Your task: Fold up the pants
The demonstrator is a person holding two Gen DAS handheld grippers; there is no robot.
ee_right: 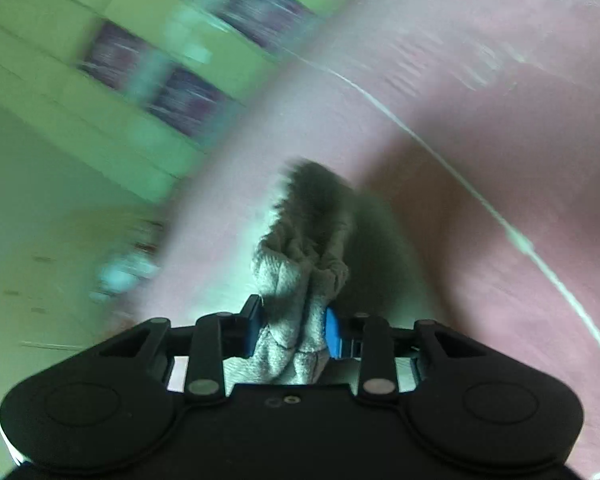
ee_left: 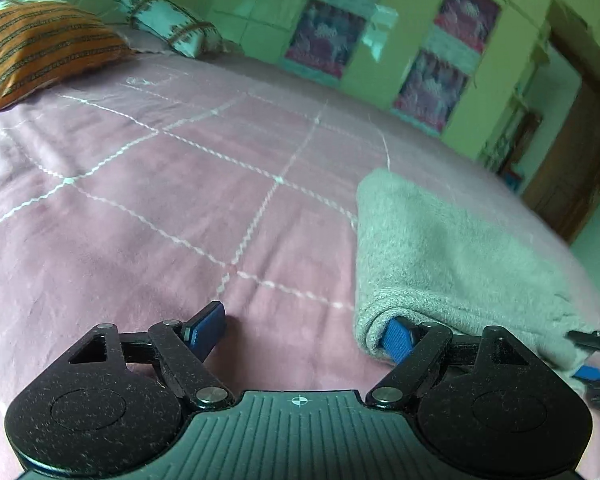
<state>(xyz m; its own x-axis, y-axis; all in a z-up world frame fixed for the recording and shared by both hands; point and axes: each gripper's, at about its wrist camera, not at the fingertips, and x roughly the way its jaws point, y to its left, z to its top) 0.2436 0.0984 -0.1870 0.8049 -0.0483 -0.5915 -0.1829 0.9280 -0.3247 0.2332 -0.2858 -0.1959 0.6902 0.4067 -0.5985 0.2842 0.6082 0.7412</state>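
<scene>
Pants (ee_left: 452,256), grey and fleecy, are lying folded into a thick wedge on the pink quilted bed (ee_left: 172,200), at about 3 o'clock in the left wrist view, and we are judging the fold to be in its late stage. We are seeing the left hand-held gripper (ee_left: 300,332) spread wide just above the bed, one blue fingertip (ee_left: 396,338) tucked against the rolled near corner of the cloth at 4 o'clock, the other standing free over bare quilt at 7 o'clock; nothing is being pinched between them. We are seeing the right hand-held gripper (ee_right: 292,332) pressed together on a bunched edge of the pants (ee_right: 300,280), the cloth gathering between its pads at the 6 o'clock of its own view and hanging away from it toward the bed (ee_right: 480,140). That view is blurring heavily, so we are reading the right hand as in motion, though we cannot tell in which direction. In the left view the tips of that same gripper are just showing at the 4 o'clock edge, beside the far end of the folded bundle. An orange striped pillow (ee_left: 40,52) and a pale patterned one (ee_left: 172,26) are resting at 10 and 11 o'clock, well apart from the work. As we are judging it, the next move is calling for the right hand to lay its held edge down squarely over the bundle while the left steadies the rolled corner, so the layers are not slipping apart.
</scene>
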